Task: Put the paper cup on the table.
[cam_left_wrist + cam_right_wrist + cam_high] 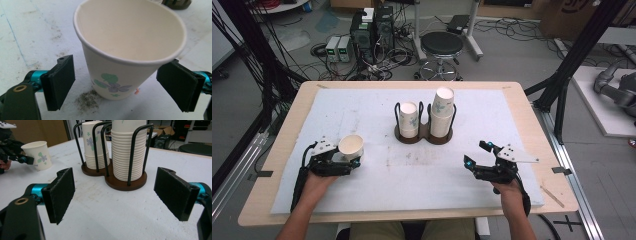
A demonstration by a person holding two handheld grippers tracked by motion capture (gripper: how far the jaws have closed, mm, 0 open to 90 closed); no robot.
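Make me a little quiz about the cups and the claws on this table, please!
1. True or false: the left claw is squeezing the single paper cup tight.
2. Which stack in the cup holder is taller: A, the left stack, or B, the right stack?
3. Fill in: the right claw is open and holds ____.

Key
1. False. Its pads sit either side of the cup with gaps showing.
2. B.
3. Nothing; it points at the holder from the front part of the white mat.
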